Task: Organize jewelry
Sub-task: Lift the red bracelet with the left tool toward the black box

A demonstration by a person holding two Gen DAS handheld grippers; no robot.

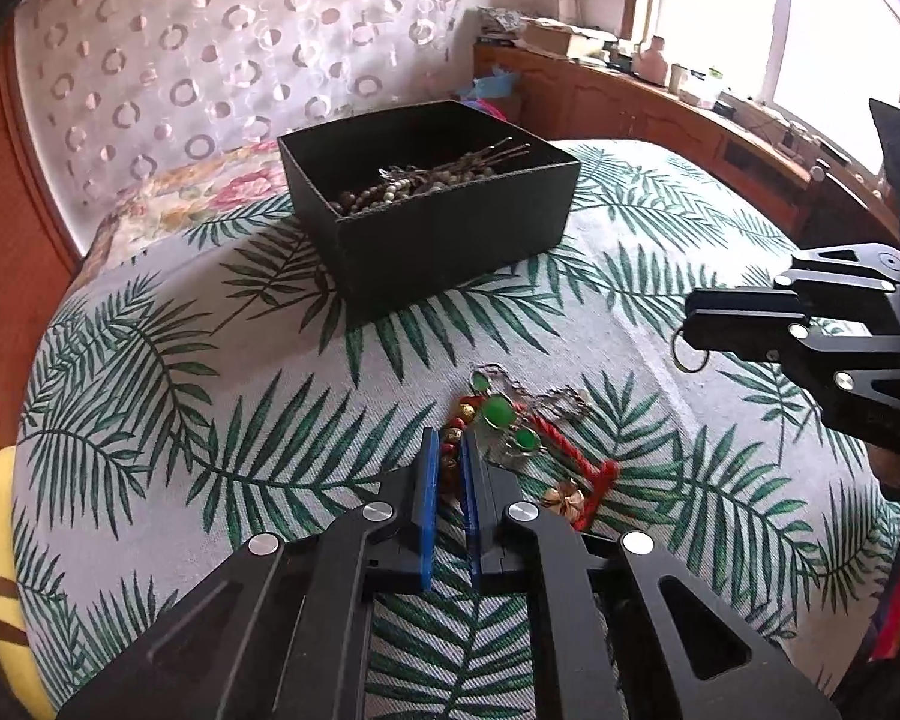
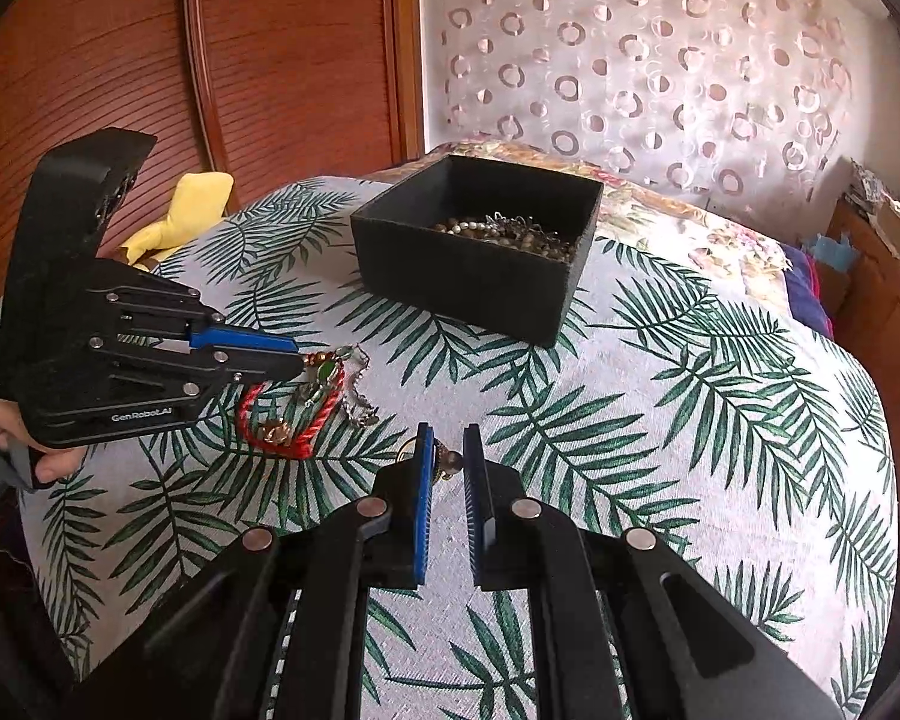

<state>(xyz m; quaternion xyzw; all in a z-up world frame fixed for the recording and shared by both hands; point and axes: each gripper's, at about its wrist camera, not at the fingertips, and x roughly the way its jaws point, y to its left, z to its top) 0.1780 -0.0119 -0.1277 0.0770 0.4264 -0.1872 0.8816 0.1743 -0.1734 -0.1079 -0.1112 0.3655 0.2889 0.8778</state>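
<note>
Left claw (image 1: 448, 450) clenches beads, right claw (image 2: 448, 456) grips a ring, over leaf-print bedspread (image 1: 222, 408).

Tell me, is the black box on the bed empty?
No, the black box already holds beaded necklaces and other jewelry lying on its bottom.

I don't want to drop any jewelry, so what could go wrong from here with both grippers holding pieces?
The left gripper pinches beads in a tangled pile: red cord bracelet and green-stone chain may drag along. The small metal ring hangs from the right gripper by its edge and may slip before reaching the black box.
</note>
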